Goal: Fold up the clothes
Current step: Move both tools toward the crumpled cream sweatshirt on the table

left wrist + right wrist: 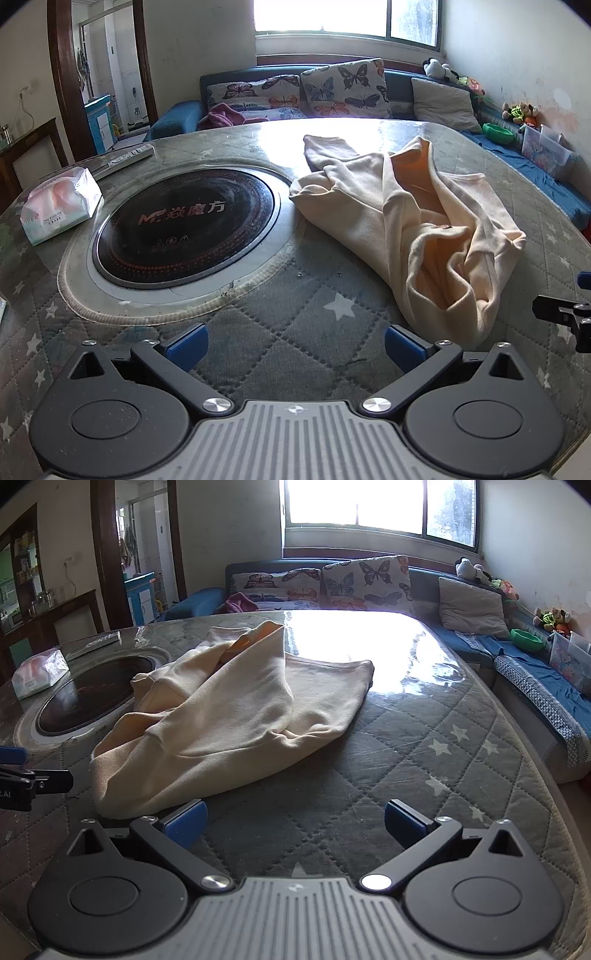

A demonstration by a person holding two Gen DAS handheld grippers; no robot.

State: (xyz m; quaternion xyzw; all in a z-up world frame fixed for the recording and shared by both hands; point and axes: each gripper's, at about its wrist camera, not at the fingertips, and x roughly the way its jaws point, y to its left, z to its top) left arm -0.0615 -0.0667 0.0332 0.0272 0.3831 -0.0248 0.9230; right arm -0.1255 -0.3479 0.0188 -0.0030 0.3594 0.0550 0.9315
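Both of my grippers sit low over the quilted surface (424, 738) with their blue fingers spread wide and nothing between them. On the left gripper (295, 341) the right-hand finger (402, 345) is just beside the near end of the cream garment (424, 229); on the right gripper (295, 821) it is the left-hand finger (186, 821) that sits at that same near end. So the cloth lies between my 2 tools, ahead of both — up and to the right of the left one, up and to the left of the right one.

Its long axis runs away from me, slanting from the near bunched end toward the far edge of the surface. It is crumpled, not flat (orange lining shows in the folds). I judge neither gripper clearly nearer; both would reach the near end with a short inward move.

The left view shows what the right barely does: the round black cooktop (184, 221) touching the garment's left side, a tissue pack (61, 208) and a remote (125, 157) beyond. The right view shows the garment's far flat panel (332, 679) running into the window glare — hidden from the left.
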